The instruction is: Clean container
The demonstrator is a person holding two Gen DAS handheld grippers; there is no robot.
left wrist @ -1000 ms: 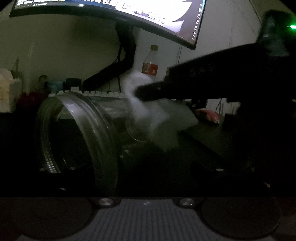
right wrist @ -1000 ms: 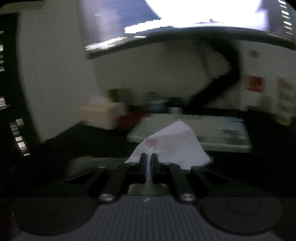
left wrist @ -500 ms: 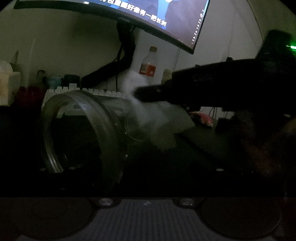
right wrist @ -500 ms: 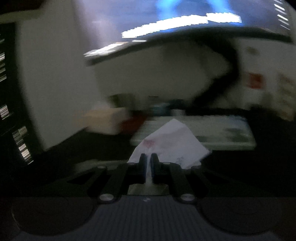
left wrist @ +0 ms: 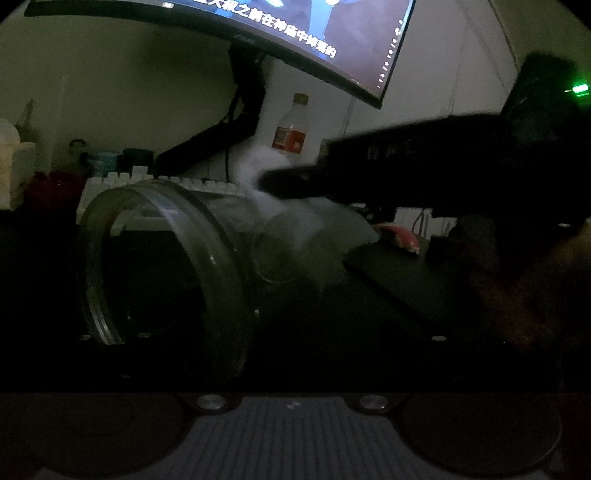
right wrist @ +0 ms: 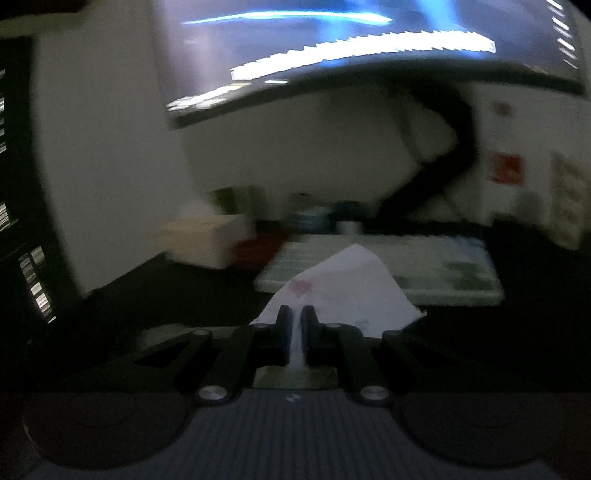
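In the dim left wrist view a clear round container (left wrist: pixel 162 258) lies on its side with its wide rim toward the left, held in my left gripper; the fingers are lost in the dark. My right gripper (left wrist: pixel 273 182) reaches in from the right, shut on a white tissue (left wrist: pixel 314 229) that lies against the container's far end. In the right wrist view my right gripper (right wrist: pixel 295 314) is shut on the same tissue (right wrist: pixel 343 288), which fans out ahead of the fingers. The container is not visible there.
A curved monitor (left wrist: pixel 295 29) on a black arm hangs above the dark desk. A white keyboard (left wrist: pixel 155 182) lies behind the container. A bottle with a red label (left wrist: pixel 291 129), a red mouse (left wrist: pixel 399 236) and a beige box (right wrist: pixel 207 240) stand around.
The right gripper has slid the tissue slightly right and down along the container's far end. The container has tilted a little and shifted right in the left view. The monitor picture has darkened.
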